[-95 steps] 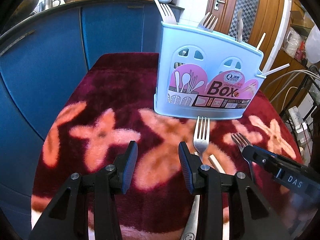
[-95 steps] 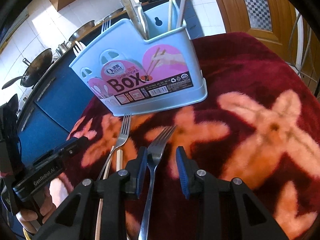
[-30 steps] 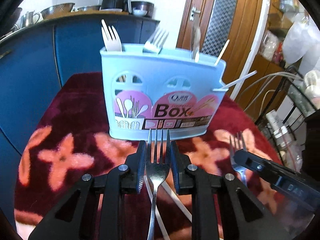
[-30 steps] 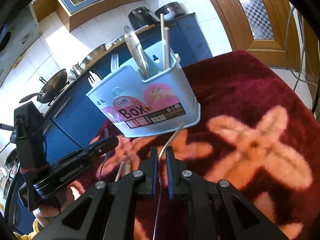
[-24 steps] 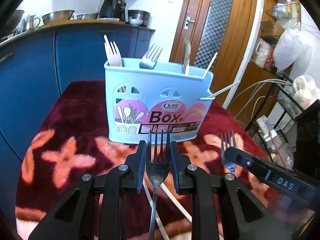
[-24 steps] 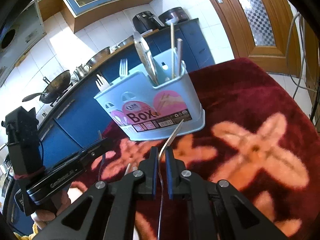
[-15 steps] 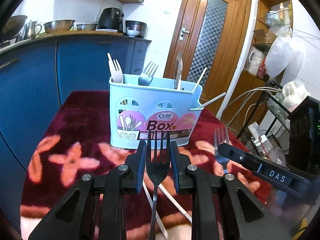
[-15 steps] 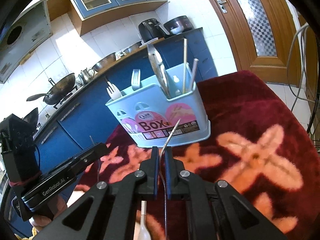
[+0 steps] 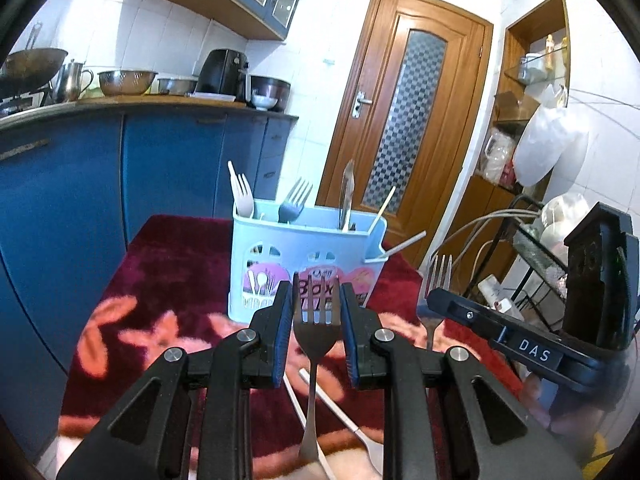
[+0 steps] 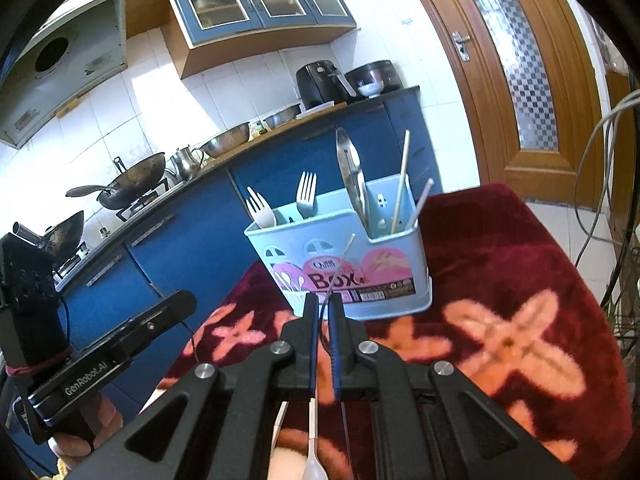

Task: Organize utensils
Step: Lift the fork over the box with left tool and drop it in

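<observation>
Left tongs (image 9: 316, 316) are clamped on a steel fork (image 9: 316, 332), pads pinching the head just below the tines, tines up, handle hanging down below the pads. It is lifted clear of the bench (image 9: 168, 248), in front of the blue utensil box (image 9: 308, 256).

Handling call: the fork is rigid, light and smooth metal. Gripped flat-on across the wide head it should stay put, but the long handle can swing if the pinch is loose.

The box looks like thin, light plastic and could slide on the plush red cloth if bumped. From left it holds a white plastic fork (image 9: 242, 196), a dark fork (image 9: 294, 202), a metal blade-like piece (image 9: 346, 196) and chopsticks (image 9: 382, 204).

A white spoon (image 10: 314, 444) and a loose chopstick (image 9: 294, 404) lie on the cloth below the tongs.

Right tongs (image 10: 324, 320) are closed nearly flush on a second fork (image 10: 338, 268), seen edge-on, held at the thin neck. That is a narrow, slick contact, so I judge it likelier to twist than the left one. A hold nearer the handle middle would balance better for dropping it tines-up into the box's fork side.
</observation>
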The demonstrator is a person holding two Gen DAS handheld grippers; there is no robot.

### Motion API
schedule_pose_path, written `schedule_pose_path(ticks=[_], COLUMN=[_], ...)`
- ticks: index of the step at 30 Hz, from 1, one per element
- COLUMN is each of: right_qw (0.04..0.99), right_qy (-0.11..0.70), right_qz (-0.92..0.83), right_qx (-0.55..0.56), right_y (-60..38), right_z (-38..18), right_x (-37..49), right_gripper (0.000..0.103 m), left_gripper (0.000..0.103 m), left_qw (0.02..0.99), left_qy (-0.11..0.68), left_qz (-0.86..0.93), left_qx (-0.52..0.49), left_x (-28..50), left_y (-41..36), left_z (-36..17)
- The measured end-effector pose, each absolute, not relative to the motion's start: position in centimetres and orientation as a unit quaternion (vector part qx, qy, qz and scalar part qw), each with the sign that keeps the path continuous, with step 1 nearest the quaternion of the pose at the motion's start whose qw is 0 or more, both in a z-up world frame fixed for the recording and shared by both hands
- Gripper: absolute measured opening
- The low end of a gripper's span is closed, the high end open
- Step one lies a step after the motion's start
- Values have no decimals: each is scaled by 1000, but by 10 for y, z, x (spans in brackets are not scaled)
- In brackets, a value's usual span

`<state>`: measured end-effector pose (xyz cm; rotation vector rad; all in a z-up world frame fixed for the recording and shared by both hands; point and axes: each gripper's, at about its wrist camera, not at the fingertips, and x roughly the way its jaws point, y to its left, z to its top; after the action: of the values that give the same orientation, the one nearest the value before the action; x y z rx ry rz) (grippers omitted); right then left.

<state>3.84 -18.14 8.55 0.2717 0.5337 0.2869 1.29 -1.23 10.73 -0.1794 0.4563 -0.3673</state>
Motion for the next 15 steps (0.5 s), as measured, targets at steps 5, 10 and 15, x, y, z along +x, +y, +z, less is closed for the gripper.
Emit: schedule_pose_path(ticks=[5, 10, 15], right_qw=[951, 954, 959], right_qy=[250, 241, 228], right_qz=[137, 135, 132], right_qx=[122, 117, 107], right_y=[-179, -180, -180], right_z=[98, 109, 123], right_x=[40, 43, 49], right_gripper=[6, 6, 6], left_gripper=[23, 23, 23], left_qw=[957, 960, 961], left_qy=[207, 193, 189], left_qz=[-185, -186, -186], left_qx=[-84, -80, -75], left_x=[14, 19, 32], left_y=[-12, -12, -12], left_z=[122, 135, 152])
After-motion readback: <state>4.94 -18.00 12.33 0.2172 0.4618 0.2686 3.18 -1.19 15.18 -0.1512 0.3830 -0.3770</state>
